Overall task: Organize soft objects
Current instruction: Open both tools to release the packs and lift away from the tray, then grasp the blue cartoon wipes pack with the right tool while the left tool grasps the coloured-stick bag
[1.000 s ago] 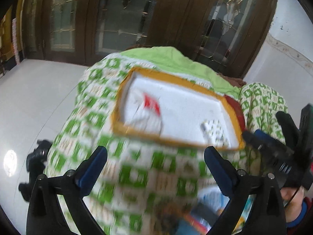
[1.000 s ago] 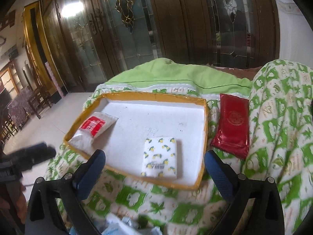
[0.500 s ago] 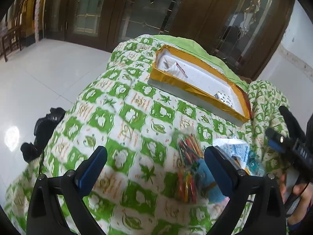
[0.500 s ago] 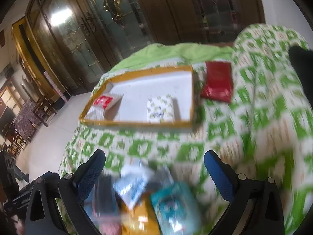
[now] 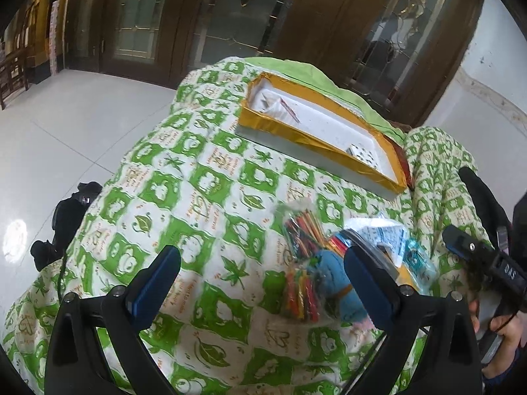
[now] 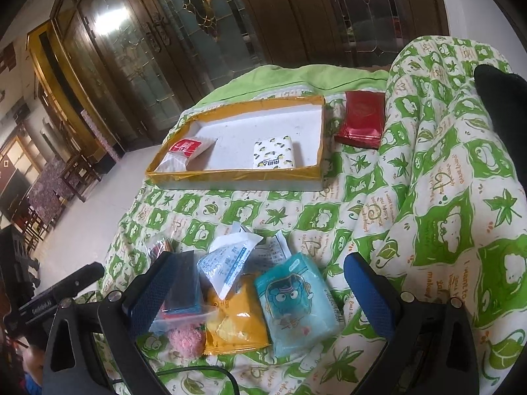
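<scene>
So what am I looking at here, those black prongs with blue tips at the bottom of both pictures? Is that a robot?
No robot: a person holds a two-finger gripper in each hand, with a wide-angle camera on each looking along its fingers. One picture is from the left gripper, the other from the right gripper. Both are open and hold nothing. Below is a green-and-white quilt. On it sits a gold-edged tray holding a lemon-print tissue pack and a red-labelled sachet; a red packet lies beside the tray. Nearer is a pile of soft packets, including a blue cartoon-print pack and a yellow pouch.
</scene>
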A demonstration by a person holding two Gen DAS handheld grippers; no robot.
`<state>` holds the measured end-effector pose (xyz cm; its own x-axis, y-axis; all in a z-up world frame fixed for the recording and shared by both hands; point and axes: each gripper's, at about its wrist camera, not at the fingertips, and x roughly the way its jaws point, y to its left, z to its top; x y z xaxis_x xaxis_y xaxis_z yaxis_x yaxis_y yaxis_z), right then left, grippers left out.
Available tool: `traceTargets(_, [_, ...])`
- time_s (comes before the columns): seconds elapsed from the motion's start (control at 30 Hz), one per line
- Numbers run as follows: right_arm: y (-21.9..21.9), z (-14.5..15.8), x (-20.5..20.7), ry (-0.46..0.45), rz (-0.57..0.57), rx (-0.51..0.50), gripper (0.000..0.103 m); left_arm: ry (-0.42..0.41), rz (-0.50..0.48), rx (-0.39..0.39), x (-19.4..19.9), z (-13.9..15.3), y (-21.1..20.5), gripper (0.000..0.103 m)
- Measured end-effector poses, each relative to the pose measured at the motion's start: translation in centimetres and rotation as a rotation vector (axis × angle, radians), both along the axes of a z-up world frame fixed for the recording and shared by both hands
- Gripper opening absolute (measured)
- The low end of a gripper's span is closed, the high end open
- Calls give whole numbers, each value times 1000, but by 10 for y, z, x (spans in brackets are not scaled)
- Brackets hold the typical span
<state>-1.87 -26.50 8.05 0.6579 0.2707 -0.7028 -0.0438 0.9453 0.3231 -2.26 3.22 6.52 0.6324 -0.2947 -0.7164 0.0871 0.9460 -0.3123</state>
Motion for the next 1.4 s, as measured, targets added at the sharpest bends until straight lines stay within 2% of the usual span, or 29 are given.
traceTargets(0.3, [-12,-2,8,32,1,89,100,48,-93,28,-12,-9,-23,99])
traceTargets(0.47, [-28,-10,18,91,-26,166,79,41,-130,122,-15,-14,-40,99])
traceTargets(0.53, [-35,-14,20,112,-47,190,70,47,-143,145,-14,-17,-44,90])
traceTargets(0.6, [-40,-16,22,127,-60,200,66,66,-158,170,-13,-23,-49,79])
traceTargets(0.7, [-35,-17,22,134,-48,162,66,87,-165,185,-11,-28,-51,68])
traceTargets(0.8, [-23,-19,23,168,-9,69,66,111,-160,206,-9,-34,-51,58])
traceTargets(0.87, [-13,-22,21,200,24,-2,66,125,-120,274,-6,-38,-48,52])
traceTargets(0.93, [-3,-27,21,237,59,-69,66,143,-78,280,-2,-41,-40,46])
traceTargets(1.03, [11,-40,22,294,116,-174,67,149,-66,196,1,-38,-27,46])
traceTargets(1.1, [18,-47,23,310,135,-234,67,145,-71,195,0,-37,-27,46])
traceTargets(1.17, [19,-50,25,316,134,-248,67,149,-87,202,-1,-38,-31,49])
traceTargets(1.23, [20,-56,29,330,137,-269,67,148,-95,198,-1,-38,-33,60])
traceTargets(1.27, [20,-58,32,333,136,-269,67,144,-97,195,-2,-38,-34,61])
traceTargets(1.3, [20,-58,33,331,131,-263,64,143,-98,195,-2,-38,-35,63])
traceTargets(1.33, [18,-56,34,323,119,-262,56,141,-98,196,-2,-37,-35,63])
traceTargets(1.4, [12,-49,33,296,111,-204,51,130,-90,183,-2,-35,-34,63])
